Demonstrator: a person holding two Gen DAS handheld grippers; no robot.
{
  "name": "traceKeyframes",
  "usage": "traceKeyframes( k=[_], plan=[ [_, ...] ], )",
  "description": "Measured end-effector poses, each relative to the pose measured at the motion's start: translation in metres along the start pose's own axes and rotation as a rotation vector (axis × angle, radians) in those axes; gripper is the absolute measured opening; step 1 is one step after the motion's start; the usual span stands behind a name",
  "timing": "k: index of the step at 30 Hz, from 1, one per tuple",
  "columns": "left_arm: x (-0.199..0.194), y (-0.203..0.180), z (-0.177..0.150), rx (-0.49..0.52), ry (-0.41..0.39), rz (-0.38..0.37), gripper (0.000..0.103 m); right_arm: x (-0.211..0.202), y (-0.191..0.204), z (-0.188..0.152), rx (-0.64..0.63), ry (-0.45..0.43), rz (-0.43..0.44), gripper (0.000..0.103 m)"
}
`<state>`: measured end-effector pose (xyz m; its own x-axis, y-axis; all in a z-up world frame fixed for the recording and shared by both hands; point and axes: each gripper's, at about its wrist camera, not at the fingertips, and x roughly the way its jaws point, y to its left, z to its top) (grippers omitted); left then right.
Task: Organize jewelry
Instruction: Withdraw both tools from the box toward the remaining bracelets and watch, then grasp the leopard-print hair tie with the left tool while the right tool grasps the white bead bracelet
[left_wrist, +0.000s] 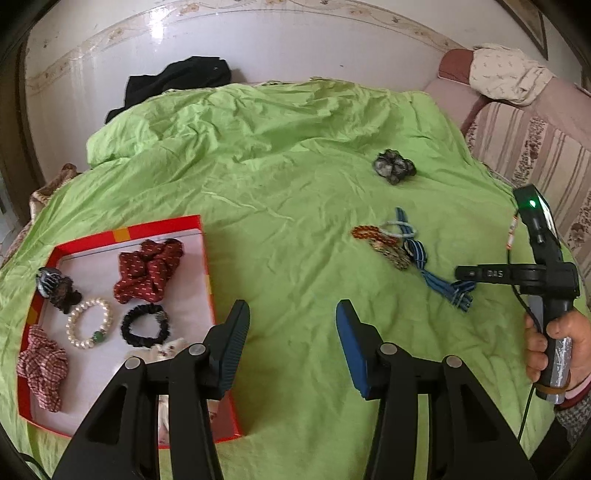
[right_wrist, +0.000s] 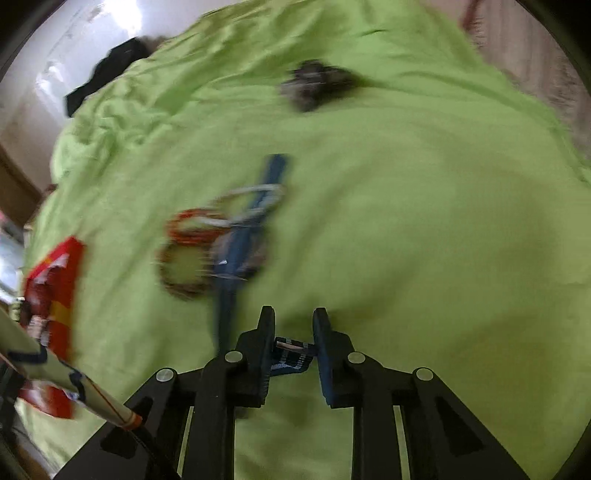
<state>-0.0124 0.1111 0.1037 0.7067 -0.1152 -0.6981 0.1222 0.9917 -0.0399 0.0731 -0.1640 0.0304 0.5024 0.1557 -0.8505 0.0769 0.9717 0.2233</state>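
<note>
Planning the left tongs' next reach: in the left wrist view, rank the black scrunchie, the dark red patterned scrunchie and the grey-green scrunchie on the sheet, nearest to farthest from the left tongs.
1. Black scrunchie: in the red tray, just left of the left tongs.
2. Dark red patterned scrunchie: same tray, further back.
3. Grey-green scrunchie: far right, on the green sheet.

The right wrist view is motion-blurred: the dark scrunchie (right_wrist: 314, 86) is a smear, and the bangles (right_wrist: 192, 236) perhaps overlap the blue ribbon (right_wrist: 236, 251). In the left wrist view, the left gripper (left_wrist: 291, 347) hides the red box's (left_wrist: 207, 266) near corner and a pale item inside.
</note>
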Motion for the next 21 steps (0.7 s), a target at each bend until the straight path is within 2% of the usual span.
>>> traceKeyframes(
  k=[2,5,7,8,9,14,16,18,21],
  plan=[
    [0.004,-0.003,0.002,-0.024,0.026,-0.041,0.047,-0.005,-0.024,-0.002,0.042,0.000,-0.015,0.024],
    [0.014,-0.009,0.010,-0.081,0.069,-0.108,0.047,-0.011,-0.047,-0.002,0.082,-0.028,0.012,0.025],
    [0.024,-0.020,0.018,-0.094,0.090,-0.115,0.047,-0.012,-0.052,-0.003,0.095,-0.050,0.078,0.033],
    [0.033,-0.027,0.024,-0.092,0.100,-0.116,0.047,-0.012,-0.053,-0.003,0.107,-0.058,0.114,0.046],
    [0.039,-0.034,0.028,-0.088,0.107,-0.118,0.047,-0.012,-0.053,-0.003,0.118,-0.078,0.150,0.051],
    [0.087,-0.062,0.051,-0.087,0.176,-0.161,0.047,-0.007,-0.024,0.004,0.023,-0.088,0.264,0.051],
    [0.108,-0.069,0.057,-0.092,0.207,-0.183,0.046,-0.002,-0.008,0.005,-0.049,-0.063,0.270,0.051],
    [0.127,-0.073,0.062,-0.110,0.225,-0.210,0.038,0.004,0.004,0.006,-0.094,-0.062,0.264,0.051],
    [0.146,-0.076,0.067,-0.127,0.244,-0.250,0.038,0.008,0.005,0.005,-0.100,-0.072,0.278,0.051]
  ],
)
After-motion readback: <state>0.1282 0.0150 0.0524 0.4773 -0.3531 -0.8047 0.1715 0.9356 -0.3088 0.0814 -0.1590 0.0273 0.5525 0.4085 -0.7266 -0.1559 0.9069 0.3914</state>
